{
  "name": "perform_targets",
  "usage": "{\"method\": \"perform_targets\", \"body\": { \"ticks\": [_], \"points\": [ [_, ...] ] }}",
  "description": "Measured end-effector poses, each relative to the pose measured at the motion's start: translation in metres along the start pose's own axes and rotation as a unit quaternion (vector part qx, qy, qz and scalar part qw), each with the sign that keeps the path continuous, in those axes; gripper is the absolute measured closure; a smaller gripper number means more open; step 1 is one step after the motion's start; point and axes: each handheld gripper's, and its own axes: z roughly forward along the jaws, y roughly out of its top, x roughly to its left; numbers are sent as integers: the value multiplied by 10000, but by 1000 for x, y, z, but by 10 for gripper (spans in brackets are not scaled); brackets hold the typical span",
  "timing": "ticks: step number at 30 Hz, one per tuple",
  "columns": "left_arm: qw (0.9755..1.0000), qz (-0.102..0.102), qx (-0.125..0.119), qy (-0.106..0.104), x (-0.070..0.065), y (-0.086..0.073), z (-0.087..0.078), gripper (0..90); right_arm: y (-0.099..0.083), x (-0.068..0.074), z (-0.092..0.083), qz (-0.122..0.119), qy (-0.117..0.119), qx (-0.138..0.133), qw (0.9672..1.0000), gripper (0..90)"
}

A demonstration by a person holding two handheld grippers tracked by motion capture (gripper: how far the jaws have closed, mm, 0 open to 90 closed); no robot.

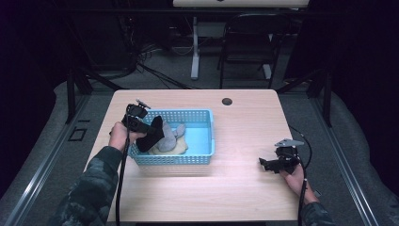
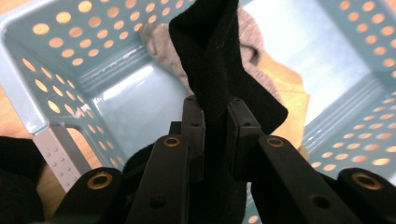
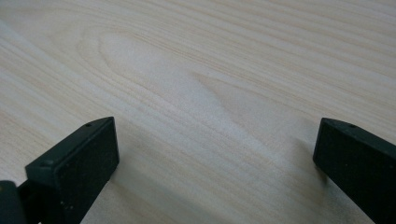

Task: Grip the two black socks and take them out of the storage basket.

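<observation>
Left gripper (image 2: 215, 116) jaws clamped on black sock (image 2: 212, 56), held over blue basket (image 1: 207, 141) on table (image 1: 244, 122); grey and tan socks lie inside. Likely mid-lift or drop, can't tell which. Right gripper (image 1: 267, 163) rests apart, jaws wide, empty; next: clear rim.

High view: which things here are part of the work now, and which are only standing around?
In use:
- left gripper, jaws shut on the black sock
- blue basket
- grey sock and yellow cloth inside it

Standing around:
- right gripper, jaws open over bare table
- folding chair
</observation>
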Motion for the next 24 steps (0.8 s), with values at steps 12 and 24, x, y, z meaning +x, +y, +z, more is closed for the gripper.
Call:
{"method": "perform_targets", "body": {
  "ticks": [12, 24],
  "points": [
    [9997, 141, -185, 45, -5, 24, -30, 794, 0, 0, 0, -1, -1, 3, 10000, 0],
    [9991, 282, -247, 180, -11, 44, -64, 794, 0, 0, 0, -3, -3, 3, 10000, 0]
  ]
}}
